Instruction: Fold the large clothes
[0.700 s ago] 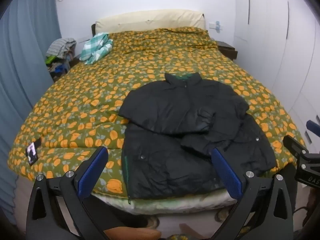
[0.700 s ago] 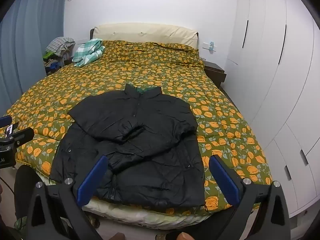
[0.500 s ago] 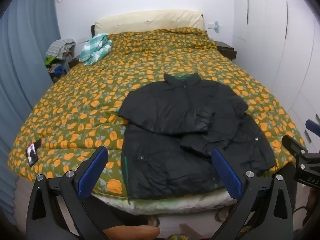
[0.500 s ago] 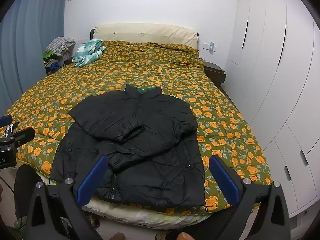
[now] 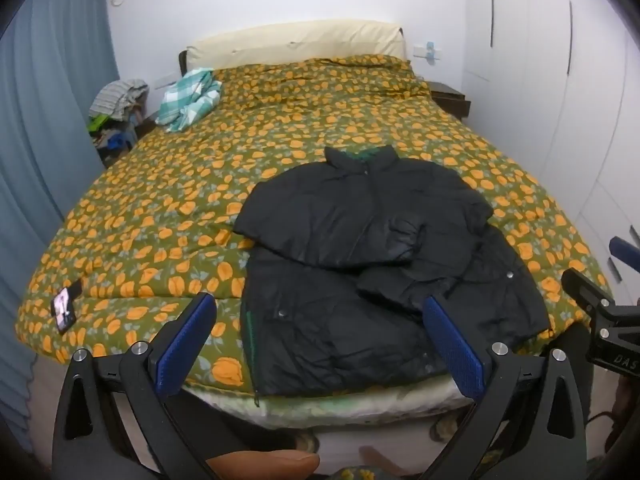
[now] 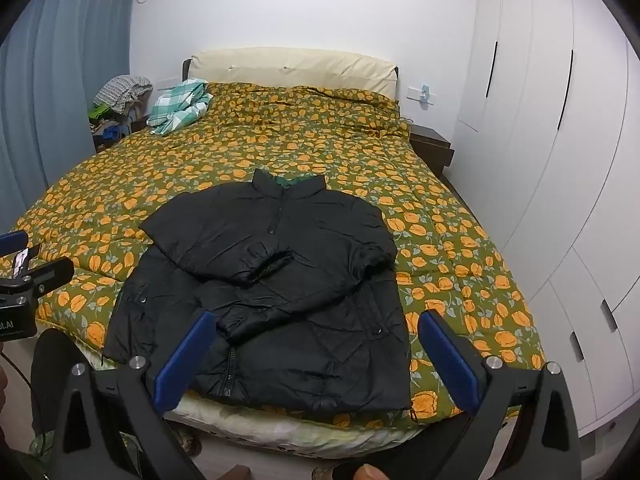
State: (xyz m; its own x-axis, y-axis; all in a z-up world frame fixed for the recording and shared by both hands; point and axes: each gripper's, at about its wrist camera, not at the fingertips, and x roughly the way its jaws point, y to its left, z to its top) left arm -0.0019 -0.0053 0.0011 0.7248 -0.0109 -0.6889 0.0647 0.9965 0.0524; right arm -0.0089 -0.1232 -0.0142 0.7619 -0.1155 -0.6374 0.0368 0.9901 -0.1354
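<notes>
Black puffer jacket point(image 5: 372, 256) lies flat at the foot end of the floral bed point(image 5: 168, 208), sleeves folded in. Both the left gripper point(image 5: 320, 336) and right gripper point(image 6: 316, 352) hover wide apart, holding nothing. A checked cloth point(image 5: 188, 98) sits near the bed's headboard and a phone point(image 5: 64, 308) by its left edge, both clear of the jacket.

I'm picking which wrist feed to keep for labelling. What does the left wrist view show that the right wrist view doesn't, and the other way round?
Only the left wrist view clearly shows the phone-like card lying near the quilt's left edge, and the right gripper at its right border.

Only the right wrist view shows the wardrobe's lower drawers and the left gripper at its left border.

Both show the black jacket, sleeves folded across its front, on the floral quilt, plus the checked cloth by the headboard. Both grippers are open and empty.
</notes>
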